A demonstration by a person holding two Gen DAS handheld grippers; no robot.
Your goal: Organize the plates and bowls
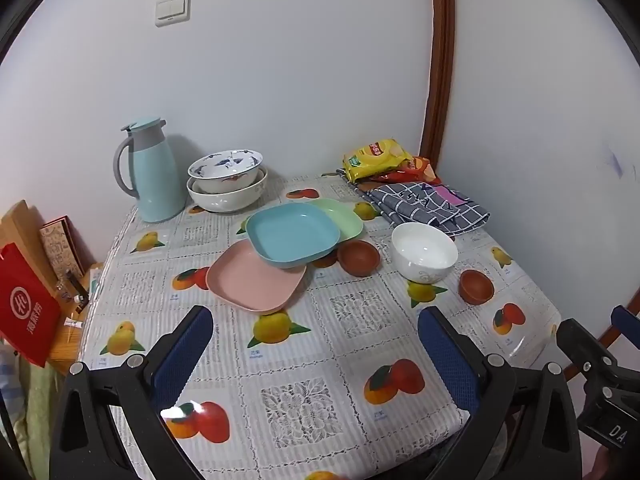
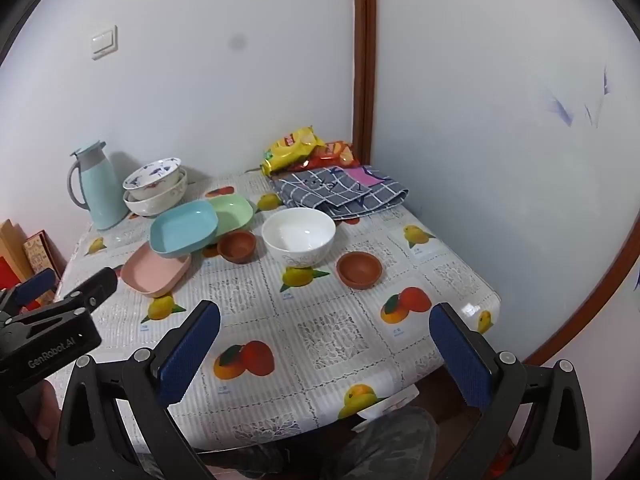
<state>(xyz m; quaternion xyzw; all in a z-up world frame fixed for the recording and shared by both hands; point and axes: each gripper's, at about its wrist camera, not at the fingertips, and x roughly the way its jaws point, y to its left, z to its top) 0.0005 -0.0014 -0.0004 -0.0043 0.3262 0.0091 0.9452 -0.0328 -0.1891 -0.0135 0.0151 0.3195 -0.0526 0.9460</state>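
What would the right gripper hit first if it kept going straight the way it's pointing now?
Probably the bare tablecloth. The open right gripper tilts down at the table with nothing between its fingers. The nearest dish along that line is the white bowl, though depth is hard to judge.

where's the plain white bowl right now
In both wrist views the white bowl stands upright on the table's right half, between two small brown bowls, just in front of the checked cloth.
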